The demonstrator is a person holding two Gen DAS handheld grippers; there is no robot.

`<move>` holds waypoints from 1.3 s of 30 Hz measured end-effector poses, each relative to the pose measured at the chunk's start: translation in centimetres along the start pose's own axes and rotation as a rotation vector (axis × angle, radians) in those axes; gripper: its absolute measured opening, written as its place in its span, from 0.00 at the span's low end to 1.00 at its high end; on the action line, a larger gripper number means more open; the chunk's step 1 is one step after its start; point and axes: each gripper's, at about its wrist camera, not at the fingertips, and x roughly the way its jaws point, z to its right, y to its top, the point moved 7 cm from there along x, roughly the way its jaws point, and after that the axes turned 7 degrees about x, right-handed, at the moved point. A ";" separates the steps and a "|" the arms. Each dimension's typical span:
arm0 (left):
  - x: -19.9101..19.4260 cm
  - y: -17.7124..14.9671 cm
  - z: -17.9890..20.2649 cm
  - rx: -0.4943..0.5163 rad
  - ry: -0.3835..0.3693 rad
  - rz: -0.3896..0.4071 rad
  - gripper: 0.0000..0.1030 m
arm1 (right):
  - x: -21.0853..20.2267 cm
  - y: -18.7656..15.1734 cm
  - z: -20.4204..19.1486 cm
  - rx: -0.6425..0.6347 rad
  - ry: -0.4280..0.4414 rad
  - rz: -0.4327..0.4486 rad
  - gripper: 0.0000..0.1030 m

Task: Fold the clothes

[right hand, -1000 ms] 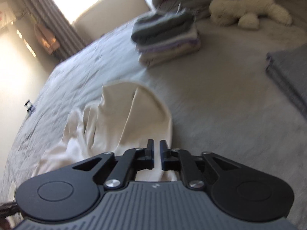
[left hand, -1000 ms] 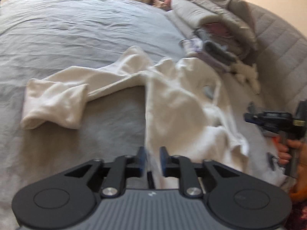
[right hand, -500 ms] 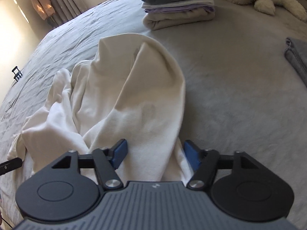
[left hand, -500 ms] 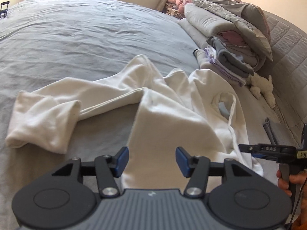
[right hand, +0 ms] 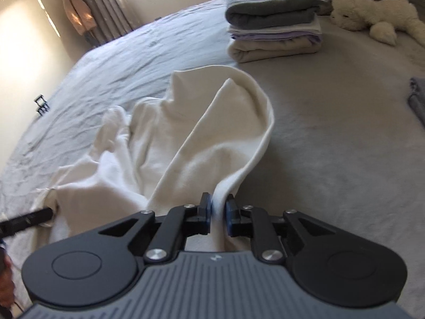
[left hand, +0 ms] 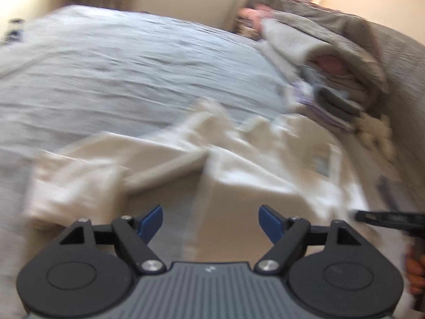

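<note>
A cream hooded sweatshirt lies rumpled on the grey bed, its sleeve stretched out to the left. The left wrist view is blurred by motion. My left gripper hovers over the garment's near edge, open wide, nothing between its blue pads. In the right wrist view the same sweatshirt rises in a fold toward the camera. My right gripper is shut on that lifted edge of white fabric. The right gripper's black tip shows at the left wrist view's right edge, held by a hand.
A stack of folded clothes sits on the bed beyond the sweatshirt, with a white plush toy beside it. Folded grey cloth lies at the right edge. Piled bedding rests by the headboard. Curtains hang by the window.
My left gripper opened, let go of the sweatshirt and is now swinging, blurring its view. My right gripper opened half a second ago and has shut again on the sweatshirt's edge.
</note>
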 end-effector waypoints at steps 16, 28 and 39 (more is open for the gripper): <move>3.2 -1.5 -12.2 -0.152 0.341 -0.110 0.70 | -1.2 -0.3 -5.5 -0.137 0.098 0.060 0.56; 1.0 1.1 -3.9 -0.141 0.003 0.069 0.13 | -0.1 -1.3 -6.8 -0.174 0.112 0.033 0.57; -0.4 1.1 7.1 0.011 -0.346 0.106 0.13 | -0.9 -1.1 -7.7 -0.151 0.212 0.037 0.57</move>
